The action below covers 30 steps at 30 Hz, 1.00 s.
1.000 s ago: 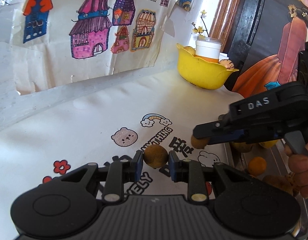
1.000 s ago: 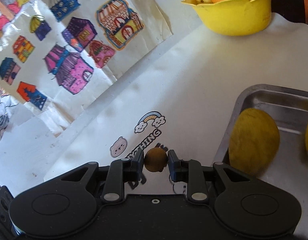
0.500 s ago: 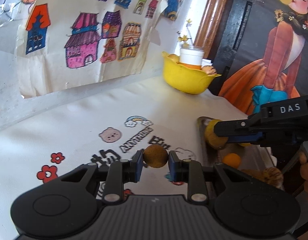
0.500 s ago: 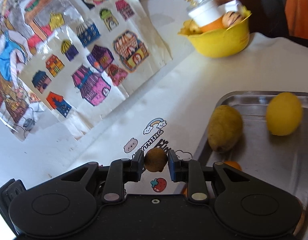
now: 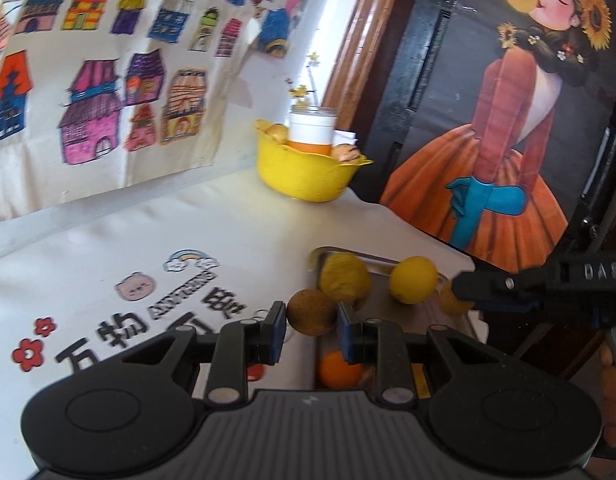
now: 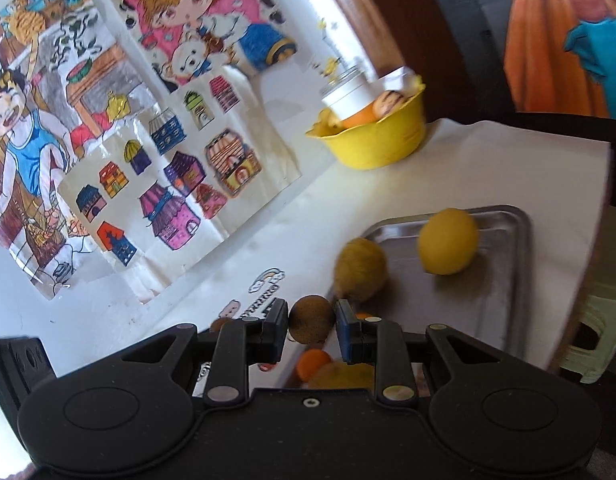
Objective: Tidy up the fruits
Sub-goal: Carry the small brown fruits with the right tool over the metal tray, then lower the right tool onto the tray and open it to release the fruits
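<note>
Fruits gripped both sides: left gripper (image 5: 311, 321) pinches a round brown fruit (image 5: 311, 312), right gripper (image 6: 311, 325) clamps another brown ball (image 6: 311, 319), no long axis.

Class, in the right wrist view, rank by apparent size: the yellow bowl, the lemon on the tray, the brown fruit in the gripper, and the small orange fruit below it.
1. Yellow bowl
2. Lemon
3. Brown fruit, held very near the camera, so really smaller than it looks
4. Orange fruit, partly hidden, so its rank is unsure
</note>
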Each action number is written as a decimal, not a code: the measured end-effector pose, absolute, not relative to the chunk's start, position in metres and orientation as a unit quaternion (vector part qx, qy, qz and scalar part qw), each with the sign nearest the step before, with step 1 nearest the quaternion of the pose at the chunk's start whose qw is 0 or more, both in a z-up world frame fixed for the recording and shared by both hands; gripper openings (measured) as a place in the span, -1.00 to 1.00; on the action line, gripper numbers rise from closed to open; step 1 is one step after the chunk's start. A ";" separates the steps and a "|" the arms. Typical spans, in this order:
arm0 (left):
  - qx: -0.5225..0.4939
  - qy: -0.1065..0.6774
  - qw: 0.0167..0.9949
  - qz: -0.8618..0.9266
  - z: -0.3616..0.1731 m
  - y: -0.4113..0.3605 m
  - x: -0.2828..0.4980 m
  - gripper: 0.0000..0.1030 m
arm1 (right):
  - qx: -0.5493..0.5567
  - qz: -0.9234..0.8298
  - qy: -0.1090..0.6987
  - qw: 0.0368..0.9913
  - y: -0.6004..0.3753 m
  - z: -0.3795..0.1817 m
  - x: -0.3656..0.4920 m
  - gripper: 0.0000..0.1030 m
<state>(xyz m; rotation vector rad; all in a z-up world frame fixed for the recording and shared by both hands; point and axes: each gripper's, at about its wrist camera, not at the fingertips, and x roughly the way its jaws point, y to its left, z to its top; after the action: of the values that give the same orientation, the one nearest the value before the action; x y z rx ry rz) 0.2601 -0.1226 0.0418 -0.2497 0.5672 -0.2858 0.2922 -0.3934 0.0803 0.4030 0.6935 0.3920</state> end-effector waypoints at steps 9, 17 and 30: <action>-0.101 0.278 0.937 -0.188 0.048 -0.157 0.264 -0.43 | 0.197 0.158 0.314 0.915 -0.427 0.063 0.247 -0.46; -0.054 0.292 0.927 -0.231 0.047 -0.190 0.276 -0.43 | 0.154 0.142 0.301 0.930 -0.421 0.044 0.212 -0.46; 0.027 0.330 0.909 -0.253 0.039 -0.232 0.293 -0.43 | 0.053 0.115 0.274 0.953 -0.394 0.020 0.185 -0.46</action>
<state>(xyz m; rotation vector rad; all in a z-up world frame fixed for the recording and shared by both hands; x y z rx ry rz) 0.2933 -0.2324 0.0386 0.0561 0.6813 -0.5218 0.1851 -0.3936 0.0200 0.1084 0.5559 0.2342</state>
